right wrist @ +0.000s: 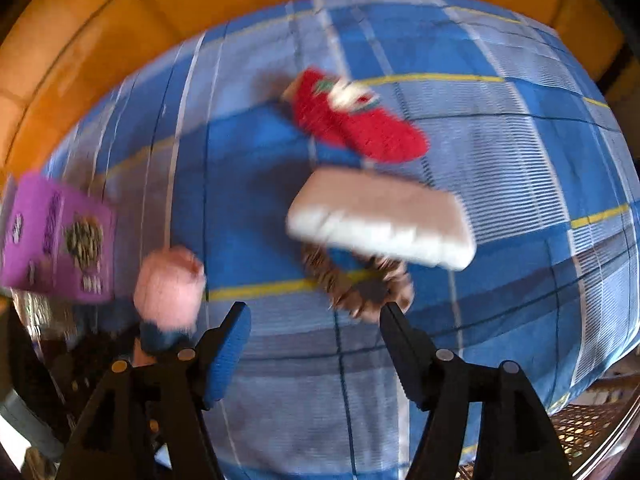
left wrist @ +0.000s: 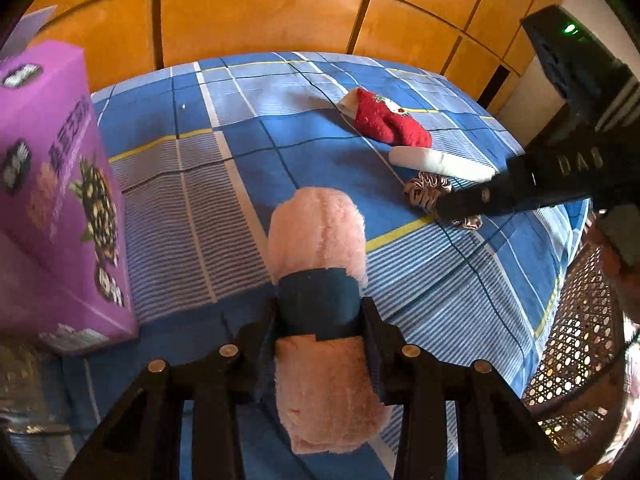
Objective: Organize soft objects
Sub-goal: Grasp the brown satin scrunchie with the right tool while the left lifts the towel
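On blue plaid bedsheet (left wrist: 320, 120): your left gripper (left wrist: 320, 312) clamps the light, squashy rolled pink fleece towel (left wrist: 316, 232) mid-length; your right gripper (right wrist: 316, 320) gapes empty above the limp satin scrunchie (right wrist: 356, 284).

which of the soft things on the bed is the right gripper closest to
The brown-and-silver scrunchie, just past the fingertips of the open right gripper. The white pouch lies beyond it, and the red sock is farthest.

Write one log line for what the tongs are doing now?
left tongs: shut on pink towel roll | right tongs: open, above scrunchie | purple box: left
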A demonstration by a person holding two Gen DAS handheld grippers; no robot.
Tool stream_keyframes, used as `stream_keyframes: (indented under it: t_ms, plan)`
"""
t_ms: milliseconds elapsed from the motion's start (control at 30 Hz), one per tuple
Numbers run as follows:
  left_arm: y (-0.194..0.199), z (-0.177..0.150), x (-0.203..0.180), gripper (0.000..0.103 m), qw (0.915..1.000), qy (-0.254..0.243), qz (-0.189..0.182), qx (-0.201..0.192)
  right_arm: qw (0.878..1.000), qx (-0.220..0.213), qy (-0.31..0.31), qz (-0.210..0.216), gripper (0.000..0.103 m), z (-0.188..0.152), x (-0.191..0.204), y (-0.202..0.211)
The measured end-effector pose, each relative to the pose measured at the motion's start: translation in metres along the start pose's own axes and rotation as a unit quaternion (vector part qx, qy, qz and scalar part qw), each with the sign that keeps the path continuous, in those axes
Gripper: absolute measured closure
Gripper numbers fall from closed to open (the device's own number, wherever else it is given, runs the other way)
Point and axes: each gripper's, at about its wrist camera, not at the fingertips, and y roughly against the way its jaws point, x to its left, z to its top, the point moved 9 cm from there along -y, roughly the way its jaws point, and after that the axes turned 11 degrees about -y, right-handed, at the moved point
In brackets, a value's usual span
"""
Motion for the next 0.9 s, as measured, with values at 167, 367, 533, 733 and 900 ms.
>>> stream_keyframes:
  t_ms: [167, 367, 533, 733, 900]
  plan:
    - [0.003, -0.004, 0.001, 0.063, 1.0, 0.002, -0.002, -0.005, 0.998, -0.013, 0.005, -0.059, 0.035, 0.011, -0.016, -0.012]
    - [0.002, -0.006, 0.001, 0.061, 1.0, -0.005, -0.002, -0.008, 0.999, 0.0, -0.008, -0.049, 0.033, 0.024, -0.023, -0.029]
    - [0.002, -0.006, 0.0, 0.061, 0.9999, -0.01, 0.002, -0.011, 0.999, -0.012, -0.02, -0.031, 0.089, 0.027, -0.019, -0.027]
    - [0.006, -0.008, 0.003, 0.066, 1.0, -0.002, -0.005, -0.008, 0.999, 0.001, -0.023, 0.041, 0.091, 0.007, 0.001, -0.034]
    - [0.016, -0.012, 0.004, 0.069, 0.9998, 0.011, -0.017, -0.005, 0.998, -0.002, -0.035, 0.05, 0.09, 0.009, -0.009, -0.034]
